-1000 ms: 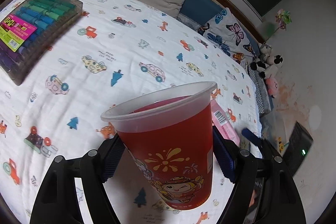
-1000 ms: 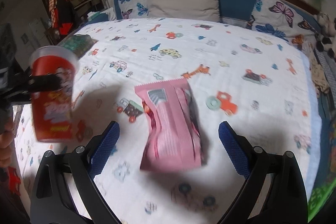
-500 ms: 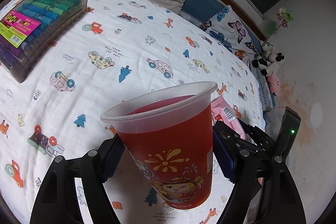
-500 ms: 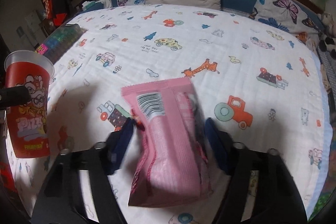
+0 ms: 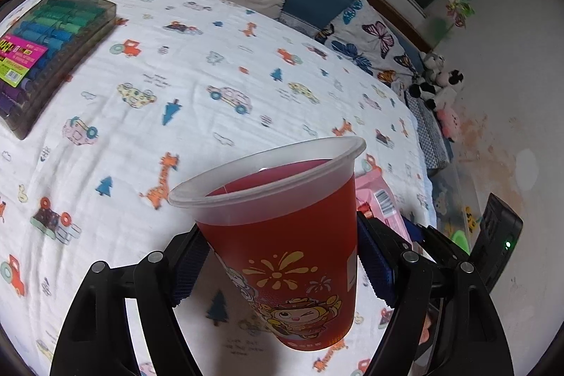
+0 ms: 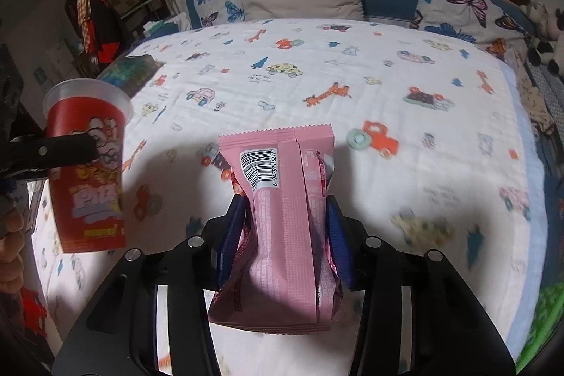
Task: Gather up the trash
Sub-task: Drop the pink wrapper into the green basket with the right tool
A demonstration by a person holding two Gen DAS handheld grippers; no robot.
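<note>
Across the bed (image 6: 405, 164), spread with a white sheet printed with cars and giraffes, a clear case of markers (image 5: 46, 59) lies near the far left edge. Nearer, the left gripper (image 5: 278, 266) pinches a red plastic cup (image 5: 282, 235) by its sides, holding it clear above the sheet. The right gripper (image 6: 285, 231) has just been closing, and its blue pads now squeeze the pink snack wrapper (image 6: 285, 221) at its waist, where a second ago they stood wide around it. The wrapper seems lifted, though its lower edge is hard to read. With both pieces secured, dropping the wrapper into the cup looks next.
</note>
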